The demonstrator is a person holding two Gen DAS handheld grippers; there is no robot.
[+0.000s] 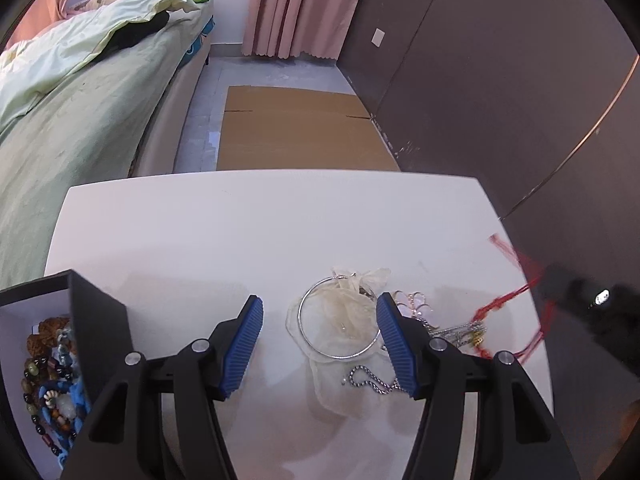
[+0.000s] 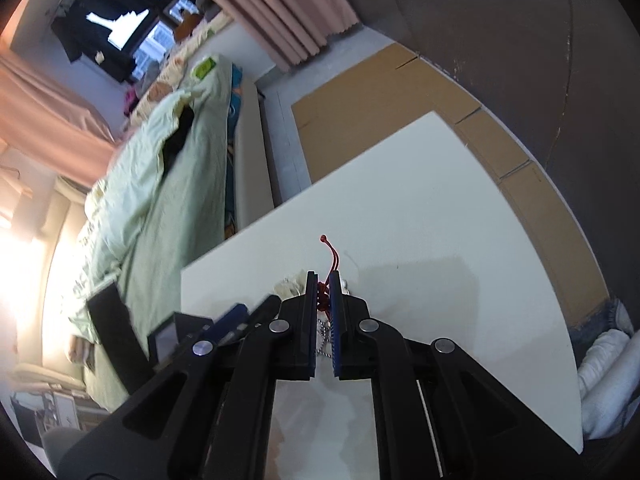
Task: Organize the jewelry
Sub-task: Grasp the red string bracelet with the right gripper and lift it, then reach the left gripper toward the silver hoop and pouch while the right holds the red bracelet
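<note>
On the white table a silver bangle lies on a sheer pouch, with a silver chain and a tangle of gold and silver pieces beside it. My left gripper hovers open over the bangle, its blue pads clear of it on either side. My right gripper is shut on a red cord whose knotted end sticks out past the tips. In the left wrist view the red cord is stretched up to the blurred right gripper.
A black box full of bead bracelets stands at the table's left corner. A bed runs along the left, flat cardboard lies on the floor beyond the table, and a dark wall is close on the right.
</note>
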